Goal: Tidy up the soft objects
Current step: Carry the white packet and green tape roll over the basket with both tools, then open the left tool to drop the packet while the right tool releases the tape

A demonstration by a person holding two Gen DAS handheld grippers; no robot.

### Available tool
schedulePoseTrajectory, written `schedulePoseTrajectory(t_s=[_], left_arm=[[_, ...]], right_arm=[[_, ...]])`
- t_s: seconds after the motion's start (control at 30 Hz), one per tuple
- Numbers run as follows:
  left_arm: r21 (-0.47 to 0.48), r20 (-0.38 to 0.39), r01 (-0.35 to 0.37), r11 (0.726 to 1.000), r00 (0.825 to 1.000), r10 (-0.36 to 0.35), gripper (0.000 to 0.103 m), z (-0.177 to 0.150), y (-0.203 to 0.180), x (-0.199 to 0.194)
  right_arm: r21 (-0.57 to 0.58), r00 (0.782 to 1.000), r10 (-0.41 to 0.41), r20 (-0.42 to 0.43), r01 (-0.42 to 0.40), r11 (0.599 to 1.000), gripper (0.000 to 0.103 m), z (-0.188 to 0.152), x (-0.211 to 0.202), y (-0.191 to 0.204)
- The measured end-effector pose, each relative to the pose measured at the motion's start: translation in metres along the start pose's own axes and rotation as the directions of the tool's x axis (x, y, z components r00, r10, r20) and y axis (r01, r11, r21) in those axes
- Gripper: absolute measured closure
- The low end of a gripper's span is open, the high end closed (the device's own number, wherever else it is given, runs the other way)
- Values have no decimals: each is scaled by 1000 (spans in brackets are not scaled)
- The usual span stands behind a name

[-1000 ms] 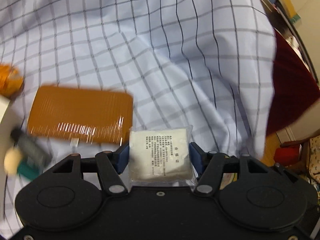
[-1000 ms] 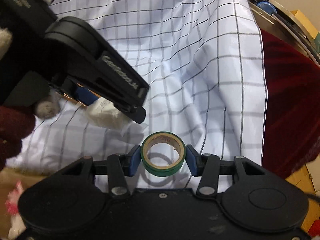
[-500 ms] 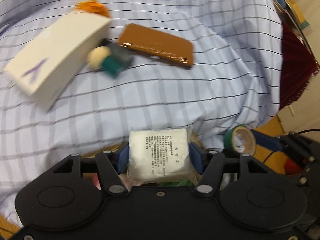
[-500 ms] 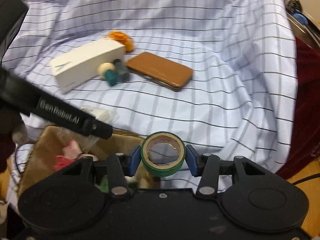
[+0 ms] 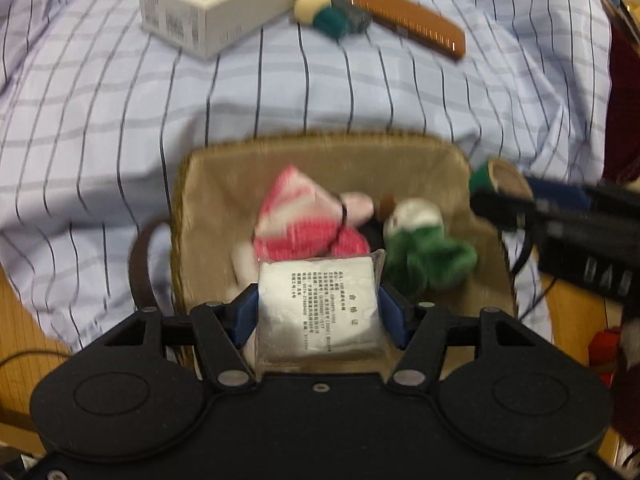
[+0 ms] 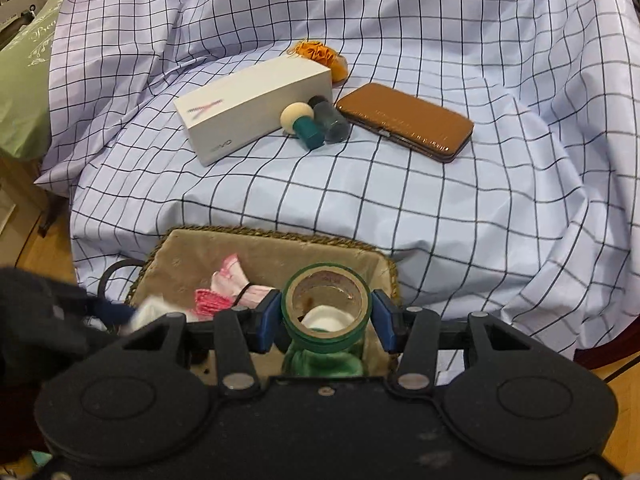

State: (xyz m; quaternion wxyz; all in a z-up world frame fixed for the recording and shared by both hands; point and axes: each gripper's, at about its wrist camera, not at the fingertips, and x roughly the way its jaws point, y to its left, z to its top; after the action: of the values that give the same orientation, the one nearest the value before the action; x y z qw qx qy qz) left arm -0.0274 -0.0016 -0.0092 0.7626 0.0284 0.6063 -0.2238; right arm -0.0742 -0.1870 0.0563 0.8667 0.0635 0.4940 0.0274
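1. We have the left gripper (image 5: 318, 312) closed on a white packet (image 5: 318, 312) in clear wrap, printed with black text; its pads press both sides, and it hangs over the near part of the basket (image 5: 452, 156).
2. The right gripper (image 6: 325, 320) clamps a roll of green tape (image 6: 325, 308) by its outer rim, over the right half of the same basket (image 6: 384, 256).
3. Inside the cloth-lined basket lie a pink-and-white striped cloth item (image 5: 300, 216) and a green plush piece (image 5: 432, 256), so some sorting looks done.
4. We judge both held items are about to be dropped in; neither is released yet.
5. Farther off on the checked cloth (image 6: 440, 208) remain a white box (image 6: 252, 108), a small teal bottle with a cream round cap (image 6: 306, 124), a grey bottle (image 6: 330, 120) beside it, a brown case (image 6: 408, 120) to the right and an orange fabric flower (image 6: 320, 56) at the far side.
6. Of those, the flower seems the only soft thing left.
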Motion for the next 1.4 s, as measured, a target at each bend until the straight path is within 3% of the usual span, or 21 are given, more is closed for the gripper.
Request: schedulePoseTrajectory(t_s=[0.23,0.5,0.73,1.03,1.4], left_arm=[[-8,-36,20,1000,999,-20,44,-9,-10,14],[56,-39,9,998,999,-7,41,-14,-28,24],[54,-13,-40,998,999,41,39,-16,-29,21],[67,-12,-34,997,999,35,38,-19,-32,18],[63,34,-36,997,999,34,29,-21,-34,7]], right_arm=[[6,999,30,-40,-30,1000,56,-3,13,4],[7,998,30,-48,-30,1000,55,7,32,10],[11,998,29,-53,-28,1000,55,12,41,14],[31,998,7,-62,-5,1000,55,10,45,8],[50,999,-10,-42,12,999,55,9,41,8]])
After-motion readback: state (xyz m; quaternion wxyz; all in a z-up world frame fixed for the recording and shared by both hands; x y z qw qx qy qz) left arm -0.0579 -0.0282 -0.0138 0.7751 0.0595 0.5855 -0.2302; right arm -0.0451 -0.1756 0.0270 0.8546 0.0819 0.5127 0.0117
